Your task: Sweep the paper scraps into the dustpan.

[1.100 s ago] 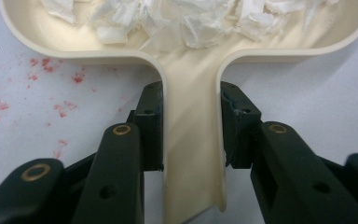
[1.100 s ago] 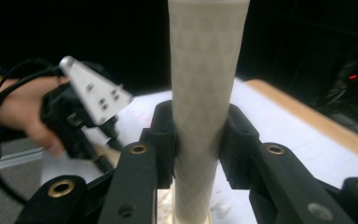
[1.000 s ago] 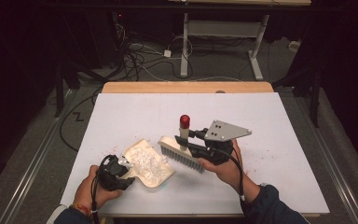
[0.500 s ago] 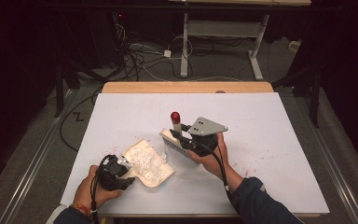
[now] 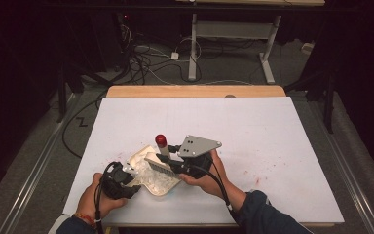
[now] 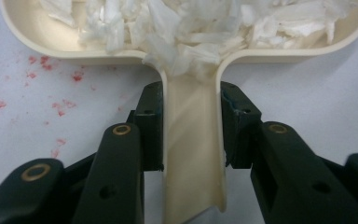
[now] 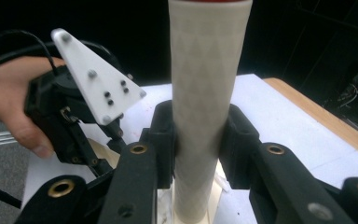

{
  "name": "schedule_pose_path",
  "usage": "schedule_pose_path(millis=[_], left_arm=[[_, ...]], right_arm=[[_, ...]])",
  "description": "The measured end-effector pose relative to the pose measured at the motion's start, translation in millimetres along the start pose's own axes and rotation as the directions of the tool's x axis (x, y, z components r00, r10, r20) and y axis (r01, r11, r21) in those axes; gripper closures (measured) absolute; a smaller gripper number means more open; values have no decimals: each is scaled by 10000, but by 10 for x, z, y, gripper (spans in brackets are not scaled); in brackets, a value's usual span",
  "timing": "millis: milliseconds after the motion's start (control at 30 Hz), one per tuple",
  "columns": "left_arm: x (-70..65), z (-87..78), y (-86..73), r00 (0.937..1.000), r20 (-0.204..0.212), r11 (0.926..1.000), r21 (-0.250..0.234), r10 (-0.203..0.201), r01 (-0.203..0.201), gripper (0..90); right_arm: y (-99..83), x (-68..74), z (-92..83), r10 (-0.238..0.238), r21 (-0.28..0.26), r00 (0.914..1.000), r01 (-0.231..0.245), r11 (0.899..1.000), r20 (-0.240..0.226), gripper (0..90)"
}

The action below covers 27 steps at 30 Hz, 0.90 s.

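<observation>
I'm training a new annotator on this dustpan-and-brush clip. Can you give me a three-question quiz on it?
1. True or false: the left gripper clamps the dustpan's handle.
2. What fills the dustpan? A) white shreds B) red beads C) water
3. Fill in: the right gripper is shut on the brush's ____.

Key: 1 true; 2 A, the white shreds; 3 handle.

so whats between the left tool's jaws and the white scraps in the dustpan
Only the dustpan's cream handle, clamped by the left tool; it runs up to the shredded white scraps, as the left gripper view shows.
</observation>
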<state>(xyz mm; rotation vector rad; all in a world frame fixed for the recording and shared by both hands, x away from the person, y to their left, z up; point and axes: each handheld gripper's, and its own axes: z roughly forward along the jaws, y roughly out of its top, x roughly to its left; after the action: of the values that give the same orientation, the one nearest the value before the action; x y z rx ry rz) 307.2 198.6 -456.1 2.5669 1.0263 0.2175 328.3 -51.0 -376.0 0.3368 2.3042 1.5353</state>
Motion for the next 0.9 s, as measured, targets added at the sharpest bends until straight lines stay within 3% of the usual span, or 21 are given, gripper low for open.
schedule_pose_path(millis=[133, 333, 367, 467, 667, 733, 900], left_arm=[[-3, 1, 1, 10000, 0, 10000, -12, -40, 40, 635], [2, 1, 1, 10000, 32, 10000, -13, -46, 46, 635], [3, 1, 0, 10000, 46, 10000, -13, -36, 36, 635], [9, 2, -3, 10000, 90, 10000, -23, -44, 44, 635], [25, 1, -7, 9999, 147, 10000, -56, -64, 65, 635], [35, 1, -9, 9999, 152, 10000, -78, -58, 59, 635], [43, -1, -14, 9997, 205, 9999, -64, -111, 112, 635]], right_arm=[[60, -84, -63, 166, -259, 9997, -161, 9995, 188, 704], [93, -248, -99, 181, -467, 9954, -138, 9988, 943, 704], [83, -307, -67, 13, -421, 9911, 43, 9991, 1331, 704], [42, -397, 30, -171, -321, 9835, 232, 9992, 1799, 704], [-31, -551, 298, -166, -218, 9746, 220, 9995, 2233, 705], [-43, -574, 397, -375, -121, 9693, 417, 9991, 2430, 705], [-87, -596, 595, -107, -147, 9830, 136, 9998, 1831, 705]])
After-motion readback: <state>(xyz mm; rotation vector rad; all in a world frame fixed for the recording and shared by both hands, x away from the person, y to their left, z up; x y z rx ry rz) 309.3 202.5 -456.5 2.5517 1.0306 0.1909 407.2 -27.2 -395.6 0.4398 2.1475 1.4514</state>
